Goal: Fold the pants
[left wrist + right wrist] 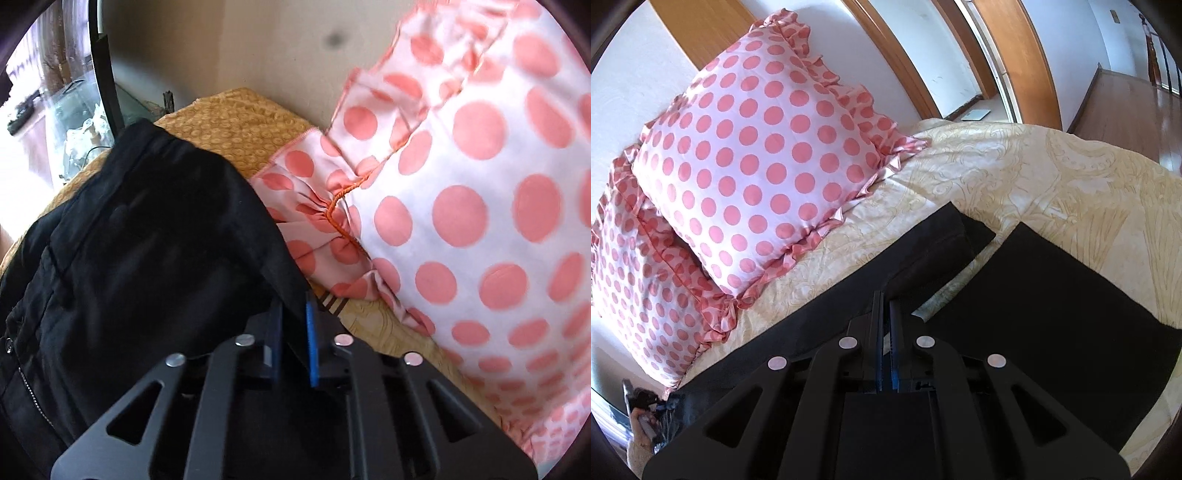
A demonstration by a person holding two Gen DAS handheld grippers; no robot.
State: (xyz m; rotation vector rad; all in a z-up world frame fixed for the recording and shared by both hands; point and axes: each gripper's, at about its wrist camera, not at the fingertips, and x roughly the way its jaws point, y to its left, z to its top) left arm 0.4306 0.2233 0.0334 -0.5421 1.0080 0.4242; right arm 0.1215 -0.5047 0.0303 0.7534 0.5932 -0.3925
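The black pants (147, 240) hang bunched from my left gripper (293, 306), which is shut on an edge of the cloth near the waist; a zipper and button show at the lower left. In the right wrist view the pants (1052, 302) lie on the cream bedspread (1034, 177), both legs stretched away. My right gripper (885, 302) is shut on the pants cloth between the two legs, low over the bed.
Two pink polka-dot pillows (768, 155) lie at the bed's head, close to the pants; one also fills the right of the left wrist view (461, 203). An orange blanket (236, 125) lies behind. A wooden floor (1126, 107) lies past the bed's far edge.
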